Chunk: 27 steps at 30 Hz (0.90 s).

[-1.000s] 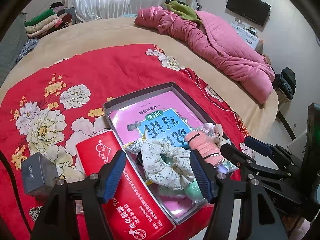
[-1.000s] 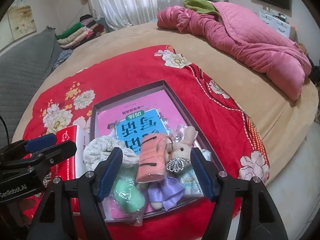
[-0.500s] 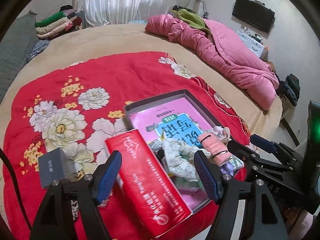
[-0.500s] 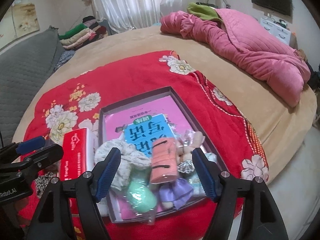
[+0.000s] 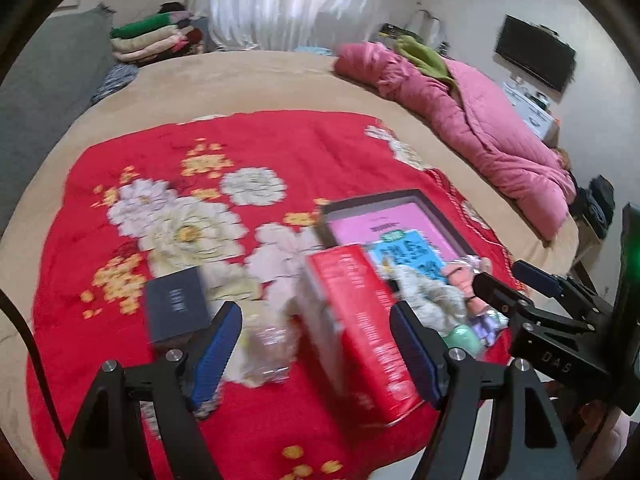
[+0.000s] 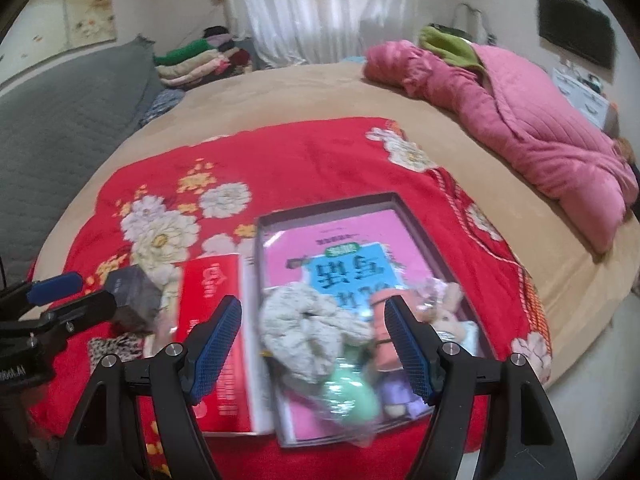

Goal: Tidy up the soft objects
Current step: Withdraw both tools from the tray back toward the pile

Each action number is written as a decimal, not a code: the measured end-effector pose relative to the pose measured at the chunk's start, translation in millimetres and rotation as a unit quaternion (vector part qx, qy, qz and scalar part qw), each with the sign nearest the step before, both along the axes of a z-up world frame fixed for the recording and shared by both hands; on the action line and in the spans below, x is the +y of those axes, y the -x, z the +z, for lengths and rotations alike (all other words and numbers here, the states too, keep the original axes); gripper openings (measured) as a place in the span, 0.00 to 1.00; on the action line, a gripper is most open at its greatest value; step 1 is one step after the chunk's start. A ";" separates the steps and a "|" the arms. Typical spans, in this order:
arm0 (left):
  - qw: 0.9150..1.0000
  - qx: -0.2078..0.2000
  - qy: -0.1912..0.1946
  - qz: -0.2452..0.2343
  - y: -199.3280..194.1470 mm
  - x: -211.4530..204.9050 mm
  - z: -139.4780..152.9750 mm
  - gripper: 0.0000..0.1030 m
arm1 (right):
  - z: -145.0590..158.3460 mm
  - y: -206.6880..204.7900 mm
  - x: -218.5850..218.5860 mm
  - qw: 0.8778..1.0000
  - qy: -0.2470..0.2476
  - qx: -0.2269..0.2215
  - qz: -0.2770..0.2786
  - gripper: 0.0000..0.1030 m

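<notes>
A dark shallow box [image 6: 424, 224] lies on the red flowered blanket with a pink-and-blue book inside. Soft things sit at its near end: a floral scrunchie [image 6: 308, 320], a pink roll [image 6: 384, 312], a bunny doll [image 6: 448, 316], a green soft piece [image 6: 352, 396]. My right gripper [image 6: 314, 350] is open and empty above the scrunchie. My left gripper [image 5: 320, 354] is open and empty over a red box [image 5: 360, 328], left of the dark box [image 5: 424, 200]. A clear wrapped item [image 5: 268, 344] lies between its fingers.
A small dark grey box [image 5: 176, 308] sits left of the red box; it also shows in the right wrist view [image 6: 132, 296]. A leopard-print piece [image 6: 116, 348] lies near it. A pink quilt [image 6: 540, 120] lies at the far right. Folded clothes [image 6: 196, 60] are stacked at the back.
Both grippers have pulled back and swung left. The left gripper has moved from over the scrunchie to over the red box. Nothing was grasped.
</notes>
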<state>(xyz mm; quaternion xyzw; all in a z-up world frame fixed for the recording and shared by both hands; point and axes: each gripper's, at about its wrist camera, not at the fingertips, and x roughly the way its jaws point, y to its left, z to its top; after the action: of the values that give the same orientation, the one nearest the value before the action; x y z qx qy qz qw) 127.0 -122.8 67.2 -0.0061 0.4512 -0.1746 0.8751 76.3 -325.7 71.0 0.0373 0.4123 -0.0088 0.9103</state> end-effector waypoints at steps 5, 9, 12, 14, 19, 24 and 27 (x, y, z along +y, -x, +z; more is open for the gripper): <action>0.999 0.001 0.001 0.049 2.5 58.2 0.7 0.74 | -0.7 -2.1 38.1 0.999 0.010 -0.002 0.045 0.73; 0.997 0.003 -0.007 0.083 5.5 98.6 -4.0 0.74 | -4.1 -3.9 71.9 0.997 0.018 0.002 0.081 0.73; 0.995 0.010 -0.008 0.101 7.2 120.1 -9.9 0.74 | -8.5 -4.7 93.9 0.994 0.021 0.007 0.102 0.73; 0.994 0.016 -0.007 0.109 9.3 131.4 -15.9 0.74 | -12.2 -4.2 108.4 0.993 0.024 0.011 0.116 0.73; 0.992 0.032 -0.013 0.118 14.2 147.5 -33.7 0.74 | -24.1 -3.6 141.1 0.989 0.024 0.025 0.145 0.73; 0.992 0.053 -0.021 0.116 14.7 153.9 -55.7 0.74 | -37.5 -0.8 168.7 0.983 0.024 0.041 0.176 0.73; 0.990 0.070 -0.021 0.118 14.1 157.7 -71.7 0.74 | -47.1 -1.1 178.1 0.982 0.027 0.051 0.181 0.73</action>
<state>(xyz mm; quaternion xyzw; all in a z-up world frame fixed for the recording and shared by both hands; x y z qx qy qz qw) 112.9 34.8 -4.5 -0.0527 0.5111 -0.0595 0.8559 77.4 -147.6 23.8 -0.0633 0.4580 0.1434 0.8750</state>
